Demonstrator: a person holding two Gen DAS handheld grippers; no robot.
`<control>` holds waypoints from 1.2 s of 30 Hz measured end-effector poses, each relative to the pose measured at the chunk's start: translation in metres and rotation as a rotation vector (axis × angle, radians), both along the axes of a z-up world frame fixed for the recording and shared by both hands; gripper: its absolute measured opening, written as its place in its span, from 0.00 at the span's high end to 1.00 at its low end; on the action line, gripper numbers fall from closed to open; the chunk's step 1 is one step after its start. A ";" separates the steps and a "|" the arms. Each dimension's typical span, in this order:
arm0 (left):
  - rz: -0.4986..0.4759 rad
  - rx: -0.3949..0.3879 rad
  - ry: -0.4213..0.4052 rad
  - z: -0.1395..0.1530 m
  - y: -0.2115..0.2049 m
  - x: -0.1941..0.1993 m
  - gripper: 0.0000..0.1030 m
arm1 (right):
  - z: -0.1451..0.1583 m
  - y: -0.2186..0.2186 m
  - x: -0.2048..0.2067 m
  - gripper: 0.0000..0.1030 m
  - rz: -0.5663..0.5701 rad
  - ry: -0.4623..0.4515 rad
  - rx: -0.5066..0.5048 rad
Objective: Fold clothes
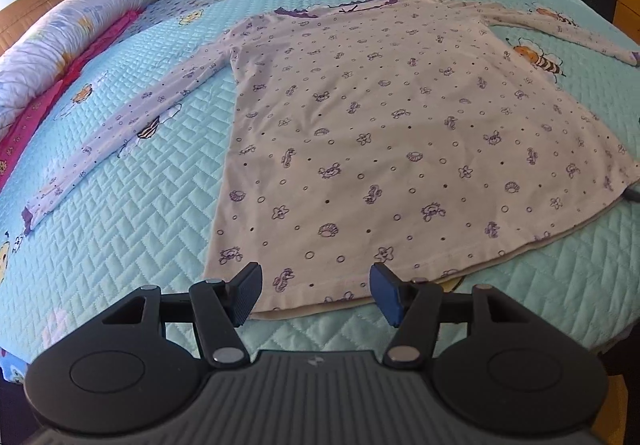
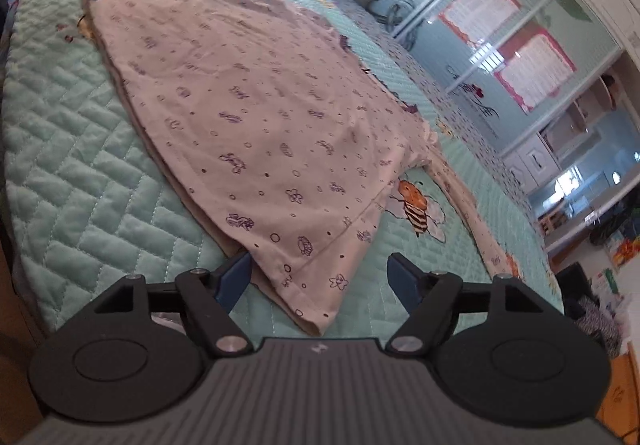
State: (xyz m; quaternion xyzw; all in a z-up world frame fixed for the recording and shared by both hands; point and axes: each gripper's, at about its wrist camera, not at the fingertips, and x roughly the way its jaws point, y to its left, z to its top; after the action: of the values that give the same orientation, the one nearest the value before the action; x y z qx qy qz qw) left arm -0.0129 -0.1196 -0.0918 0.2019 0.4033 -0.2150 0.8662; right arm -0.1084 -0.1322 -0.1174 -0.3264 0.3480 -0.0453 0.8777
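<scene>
**Two grippers poised at the hem, the fold not yet begun**

Both tools sit at the near edge of the bed, and the long-sleeved top [image 1: 380, 133] lies spread flat on the quilted turquoise bedspread [image 1: 132, 213], neckline far, hem near, sleeves stretched out to either side. Nothing is folded so far, so by my reading we're right at the opening step: picking the grip points.

Left gripper [image 1: 316, 295] hangs over the hem, jaws standing apart, the near left part of the hem showing between them, no fabric pinched. Right gripper [image 2: 318, 279] hovers over the right hem corner, tilted hard in its view, jaws wide apart and that corner of cloth lying in the gap, pads clear of it. At the top left of the right wrist view, the other tool is seen at the hem's far end.

Next move, as I judge it: each gripper drops onto its corner, pinches through both layers, then lifts together. The risk is catching only the top layer, since a lower layer peeks out beneath the hem.
</scene>
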 end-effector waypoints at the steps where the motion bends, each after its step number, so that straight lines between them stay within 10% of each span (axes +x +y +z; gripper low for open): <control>1: -0.008 0.002 -0.004 0.001 -0.002 -0.001 0.39 | -0.001 0.002 0.001 0.26 0.015 0.012 -0.023; 11: -0.044 -0.006 0.011 -0.001 -0.018 -0.004 0.39 | -0.013 0.016 0.003 0.30 0.087 -0.022 -0.168; 16: -0.057 0.006 0.019 -0.005 -0.022 -0.003 0.39 | -0.019 0.013 0.005 0.81 0.056 -0.006 -0.152; 20: -0.062 0.010 0.024 -0.007 -0.024 -0.001 0.39 | -0.018 0.008 -0.003 0.94 0.035 -0.021 -0.116; 36: -0.056 0.033 0.060 -0.011 -0.021 0.001 0.39 | -0.002 -0.020 -0.011 0.96 -0.128 -0.096 0.085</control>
State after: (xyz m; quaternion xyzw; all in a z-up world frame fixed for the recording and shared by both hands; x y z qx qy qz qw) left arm -0.0122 -0.1404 -0.1029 0.2209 0.4270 -0.2382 0.8439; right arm -0.1191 -0.1523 -0.1194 -0.2634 0.3274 -0.1021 0.9017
